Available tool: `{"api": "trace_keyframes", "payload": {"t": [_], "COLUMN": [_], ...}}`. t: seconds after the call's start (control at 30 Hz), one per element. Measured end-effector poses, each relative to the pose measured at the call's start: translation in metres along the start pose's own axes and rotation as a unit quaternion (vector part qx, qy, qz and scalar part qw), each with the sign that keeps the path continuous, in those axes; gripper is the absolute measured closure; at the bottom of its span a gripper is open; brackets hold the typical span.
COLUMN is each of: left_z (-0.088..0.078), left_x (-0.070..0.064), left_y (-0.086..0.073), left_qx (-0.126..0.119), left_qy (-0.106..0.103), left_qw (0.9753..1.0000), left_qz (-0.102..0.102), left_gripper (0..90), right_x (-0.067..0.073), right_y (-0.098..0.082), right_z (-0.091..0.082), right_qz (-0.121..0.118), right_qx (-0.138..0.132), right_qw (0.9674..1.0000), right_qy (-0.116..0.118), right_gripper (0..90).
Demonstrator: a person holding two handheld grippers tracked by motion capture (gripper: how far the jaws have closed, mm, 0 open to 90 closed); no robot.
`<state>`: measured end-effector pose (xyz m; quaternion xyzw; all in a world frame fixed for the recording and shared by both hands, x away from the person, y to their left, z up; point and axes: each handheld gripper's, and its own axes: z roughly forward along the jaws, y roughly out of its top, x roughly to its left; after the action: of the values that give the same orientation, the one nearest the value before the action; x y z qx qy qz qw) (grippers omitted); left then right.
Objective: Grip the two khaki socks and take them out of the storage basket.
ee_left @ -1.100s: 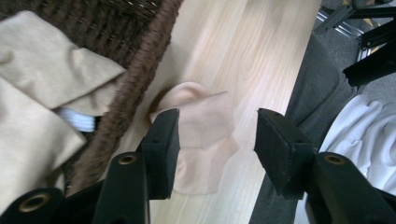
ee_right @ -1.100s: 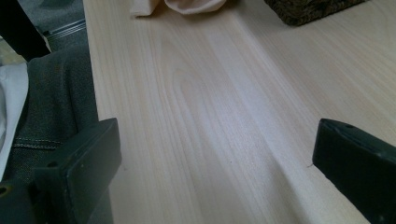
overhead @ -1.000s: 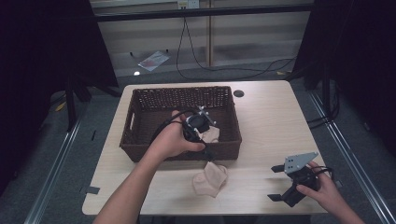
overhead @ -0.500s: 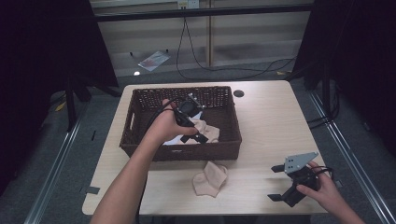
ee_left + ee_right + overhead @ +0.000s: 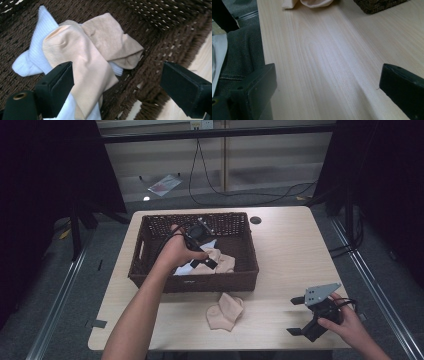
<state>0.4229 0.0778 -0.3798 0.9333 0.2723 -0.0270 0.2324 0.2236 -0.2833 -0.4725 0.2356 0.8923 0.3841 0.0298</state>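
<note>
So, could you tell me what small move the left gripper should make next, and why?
Probably lift clear of the basket and head for the beige sock on the table. The left gripper has just been opening; its jaws stand wide, and the beige sock in the basket lies loose on a white sock, with no pad pressing on it.

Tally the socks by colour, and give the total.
Beige socks: 3, two in the basket () and one on the table
White socks: 1, under the beige ones in the basket
Total: 4 socks, as far as the pile shows.
</note>
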Motion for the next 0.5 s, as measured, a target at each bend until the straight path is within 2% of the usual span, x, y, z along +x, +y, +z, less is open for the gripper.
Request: {"api": "trace_keyframes", "payload": {"t": [0.13, 0.37, 0.4, 0.5], "left_z": [0.005, 0.012, 0.014, 0.018], "left_x": [0.005, 0.013, 0.016, 0.02], "left_y": [0.0, 0.001, 0.002, 0.001], "left_qx": [0.0, 0.004, 0.012, 0.009], "left_qy": [0.005, 0.01, 0.015, 0.019], "left_qw": [1.0, 0.9999, 0.9998, 0.9998], "left_qz": [-0.004, 0.002, 0.004, 0.004], "left_gripper": [11.7, 13.3, 13.6, 14.9], "right_x": [0.0, 0.0, 0.0, 0.0], "right_y": [0.0, 0.0, 0.0, 0.0], "right_z": [0.0, 0.0, 0.0, 0.0], "right_qz": [0.0, 0.001, 0.001, 0.0], "right_qx": [0.0, -0.001, -0.001, -0.001], "right_qw": [1.0, 1.0, 1.0, 1.0], "right_qy": [0.0, 0.0, 0.001, 0.001], "right_gripper": [0.9, 0.9, 0.9, 0.9]}}
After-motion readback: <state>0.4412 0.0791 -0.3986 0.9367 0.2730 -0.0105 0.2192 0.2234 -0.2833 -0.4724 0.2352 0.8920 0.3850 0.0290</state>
